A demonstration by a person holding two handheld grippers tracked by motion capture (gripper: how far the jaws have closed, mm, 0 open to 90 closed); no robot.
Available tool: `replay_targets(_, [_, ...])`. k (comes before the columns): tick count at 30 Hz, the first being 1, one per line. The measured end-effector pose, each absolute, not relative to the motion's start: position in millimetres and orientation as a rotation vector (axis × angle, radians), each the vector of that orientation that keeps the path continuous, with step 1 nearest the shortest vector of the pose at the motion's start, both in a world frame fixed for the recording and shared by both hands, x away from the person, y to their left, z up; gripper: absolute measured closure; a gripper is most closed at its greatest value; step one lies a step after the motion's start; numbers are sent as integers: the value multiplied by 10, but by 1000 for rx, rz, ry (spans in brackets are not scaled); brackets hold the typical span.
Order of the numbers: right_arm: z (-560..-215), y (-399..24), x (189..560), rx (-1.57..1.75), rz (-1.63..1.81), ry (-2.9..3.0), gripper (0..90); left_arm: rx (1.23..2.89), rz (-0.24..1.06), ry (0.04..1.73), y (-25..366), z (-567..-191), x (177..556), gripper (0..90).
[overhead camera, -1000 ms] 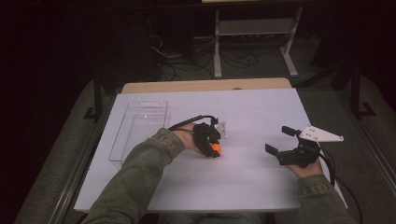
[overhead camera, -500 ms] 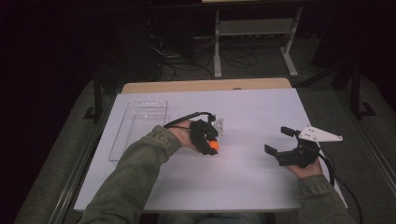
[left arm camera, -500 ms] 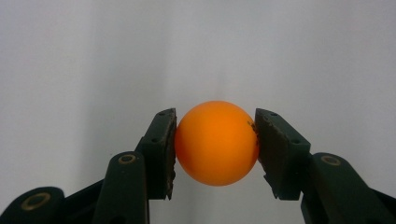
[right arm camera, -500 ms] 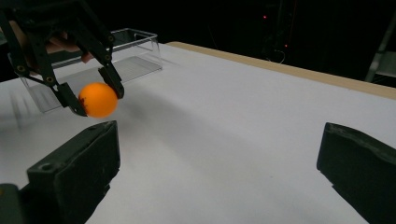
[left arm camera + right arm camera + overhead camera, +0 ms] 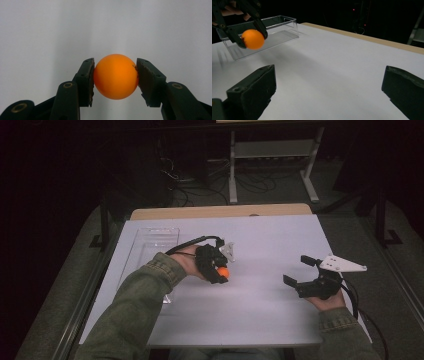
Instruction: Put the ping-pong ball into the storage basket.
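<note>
An orange ball (image 5: pixel 116 76) sits clamped between the two black jaws of my left gripper (image 5: pixel 220 272), which is shut on it and holds it above the white table top (image 5: pixel 260 300). In the high view the ball (image 5: pixel 223 272) shows as an orange spot near the table's middle. From the right gripper view the ball (image 5: pixel 252 39) hangs in the air in front of a clear plastic box (image 5: pixel 270 30). My right gripper (image 5: pixel 299 273) rests at the right side of the table, its jaws wide apart and empty.
The clear rectangular box (image 5: pixel 150 245) stands at the left part of the table, beyond the left forearm's green sleeve (image 5: pixel 135 310). A wooden strip (image 5: pixel 220 211) runs along the far edge. Dark floor, cables and a white frame (image 5: pixel 270 150) lie behind.
The left gripper has risen with the ball and drifted slightly left, toward the clear box. The right gripper has stayed where it was.
</note>
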State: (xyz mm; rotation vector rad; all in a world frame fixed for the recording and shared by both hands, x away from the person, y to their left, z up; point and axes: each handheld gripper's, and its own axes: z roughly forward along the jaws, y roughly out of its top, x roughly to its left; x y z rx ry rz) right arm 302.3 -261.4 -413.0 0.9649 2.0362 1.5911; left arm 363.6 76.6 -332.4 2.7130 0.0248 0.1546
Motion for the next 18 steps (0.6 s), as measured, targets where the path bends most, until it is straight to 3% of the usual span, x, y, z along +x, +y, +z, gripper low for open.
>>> replay_targets(18, [-4137, -2603, 3028, 962, 1579, 2046, 0, 2682, 260, 50, 1018, -2928, 3462, 505])
